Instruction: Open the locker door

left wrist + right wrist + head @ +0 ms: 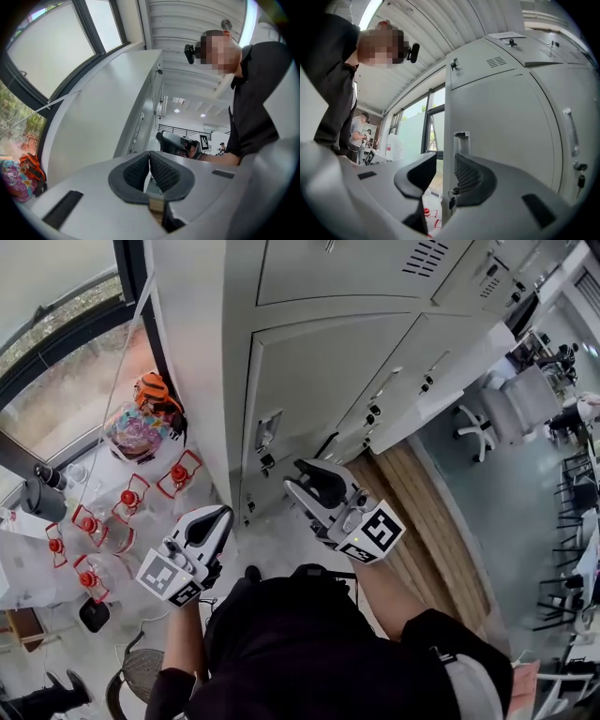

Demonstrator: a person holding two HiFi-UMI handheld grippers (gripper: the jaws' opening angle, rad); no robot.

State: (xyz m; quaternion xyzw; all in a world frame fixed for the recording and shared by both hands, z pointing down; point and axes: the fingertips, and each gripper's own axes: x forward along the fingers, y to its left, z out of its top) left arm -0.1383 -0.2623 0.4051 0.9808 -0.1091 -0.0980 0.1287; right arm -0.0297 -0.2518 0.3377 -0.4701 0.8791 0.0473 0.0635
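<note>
From your head view, your own dark-sleeved torso hides the floor at the foot of the lockers, and the frame cuts the bank off at the top. The door is the lower one at the left end of the bank, next to the window. It looks flush with its frame, and its recessed handle and the small lock sit by its left edge. In the right gripper view the tongs' own body covers the bottom of the door, and what hangs at the lock is too dark to make out.

Your right tongs stand wide apart with nothing gripped. In their own view the right tongs frame the door's left edge and handle beyond the gap, not touching. Your left tongs are closed, and in the left gripper view the ribbed dark pads meet with nothing between them. From there the lockers show only edge-on.

Left of the bank, below the window, a white surface carries clear jars with red clip lids, beside a bright patterned bag. Grey chairs stand well off to the right, past a strip of wood flooring. The lockers are smooth pale-grey metal with louvred vents.
</note>
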